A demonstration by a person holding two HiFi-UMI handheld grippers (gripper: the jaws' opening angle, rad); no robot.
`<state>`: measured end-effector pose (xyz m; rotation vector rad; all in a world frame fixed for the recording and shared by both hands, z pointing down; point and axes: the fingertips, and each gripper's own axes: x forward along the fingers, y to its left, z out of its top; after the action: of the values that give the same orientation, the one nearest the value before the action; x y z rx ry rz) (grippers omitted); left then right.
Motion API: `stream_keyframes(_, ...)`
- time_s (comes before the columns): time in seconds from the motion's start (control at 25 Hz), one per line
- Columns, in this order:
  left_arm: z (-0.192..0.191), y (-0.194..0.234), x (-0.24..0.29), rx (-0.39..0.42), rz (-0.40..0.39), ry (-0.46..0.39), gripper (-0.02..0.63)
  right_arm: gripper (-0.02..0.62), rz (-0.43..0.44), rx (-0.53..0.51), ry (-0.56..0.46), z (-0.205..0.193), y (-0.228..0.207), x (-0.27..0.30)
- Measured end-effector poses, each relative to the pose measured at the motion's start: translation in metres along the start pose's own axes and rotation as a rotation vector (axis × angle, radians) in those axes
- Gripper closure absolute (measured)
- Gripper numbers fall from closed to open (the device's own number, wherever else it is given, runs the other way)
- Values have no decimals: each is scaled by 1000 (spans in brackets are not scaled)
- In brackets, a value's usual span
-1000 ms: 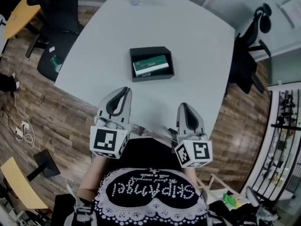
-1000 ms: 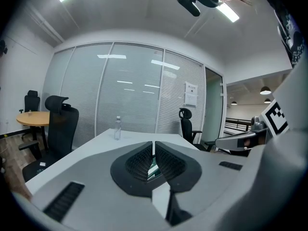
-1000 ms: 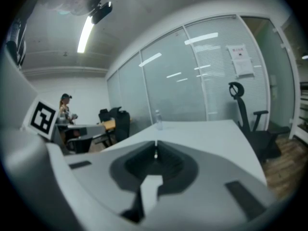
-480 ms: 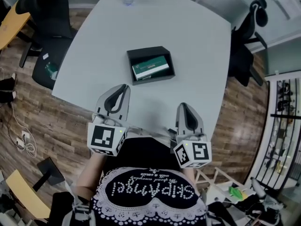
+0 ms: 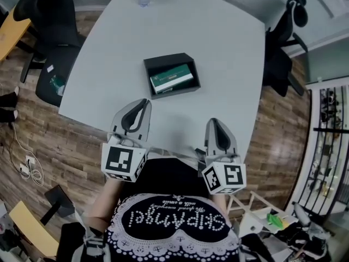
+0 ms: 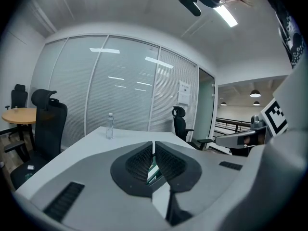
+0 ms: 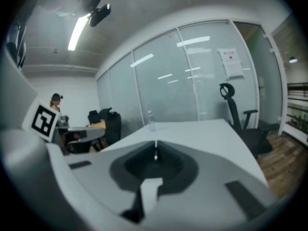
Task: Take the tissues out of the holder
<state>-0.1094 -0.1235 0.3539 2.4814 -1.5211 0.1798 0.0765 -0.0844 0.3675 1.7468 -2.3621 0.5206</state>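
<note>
Left grey gripper [image 5: 145, 102]: still closed, empty, 7 o'clock of black rectangular holder [image 5: 163, 59].
Right grey gripper [image 5: 213, 122]: same deal, 5 o'clock.
Green tissue pack [image 5: 172, 79]: unmoved inside.

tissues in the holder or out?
In. The green tissue pack lies inside the black holder on the table; the left gripper and right gripper, both shut, are short of it.
</note>
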Motion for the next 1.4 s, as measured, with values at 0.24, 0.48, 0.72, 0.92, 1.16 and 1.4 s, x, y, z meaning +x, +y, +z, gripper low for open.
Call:
stream_keyframes(0.24, 2, 1, 2, -4, 22, 10, 571, 560, 2, 3, -3, 1, -6, 1)
stream_keyframes(0.48, 0, 6, 5, 11, 26, 11, 571, 560, 7, 8, -3, 2, -6, 5)
stream_keyframes(0.72, 6, 9, 16, 9, 2, 2, 485, 560, -17, 23, -3, 1, -13, 6)
stream_keyframes(0.92, 5, 7, 30, 25, -28, 28, 384, 560, -53, 36, -8, 1, -24, 1)
stream_keyframes(1.16, -2, 1, 55, 66, -102, 101, 318, 560, -98, 56, -4, -3, -37, -6)
stream_keyframes(1.4, -5, -4, 82, 166, -150, 143, 294, 561, -138, 75, -4, -6, -46, -13)
